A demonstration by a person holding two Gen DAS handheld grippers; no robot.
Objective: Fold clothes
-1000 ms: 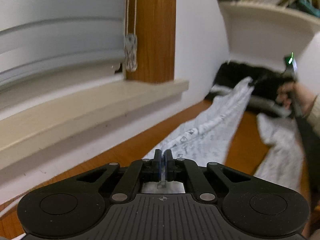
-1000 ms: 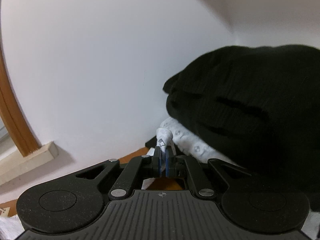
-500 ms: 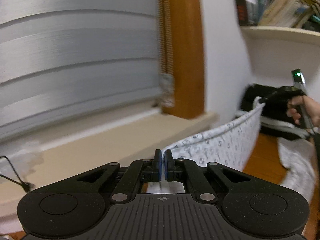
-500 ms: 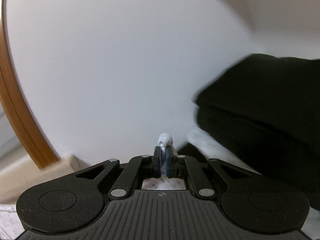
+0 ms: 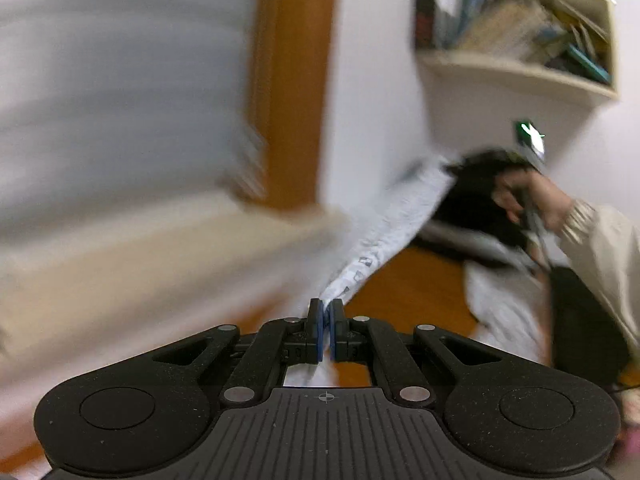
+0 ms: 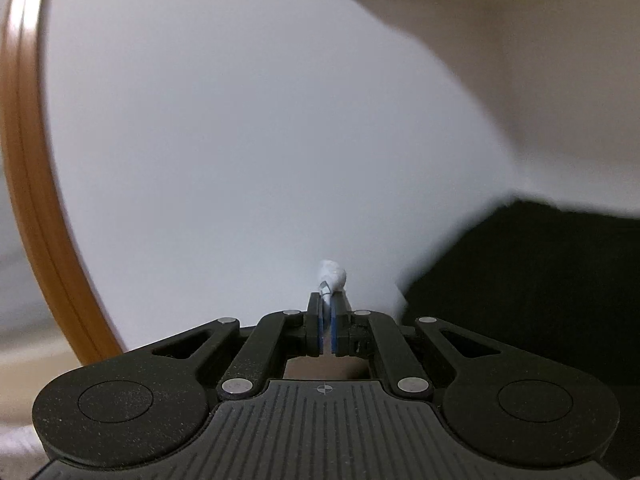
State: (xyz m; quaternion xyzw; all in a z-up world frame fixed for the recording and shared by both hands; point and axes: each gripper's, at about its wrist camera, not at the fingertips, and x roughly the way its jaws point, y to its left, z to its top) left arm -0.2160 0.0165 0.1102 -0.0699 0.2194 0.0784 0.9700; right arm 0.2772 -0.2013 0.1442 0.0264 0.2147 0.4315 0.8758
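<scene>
Both the left gripper [image 5: 326, 310] and right gripper [image 6: 329, 304] had fingers clamped on the printed cloth [image 5: 394, 220], lifted beside the window frame [image 5: 292, 80]; keeping it taut seemed wise.

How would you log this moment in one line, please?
left tool: shut on patterned cloth | right tool: shut on same cloth | cloth: stretched between tools
</scene>
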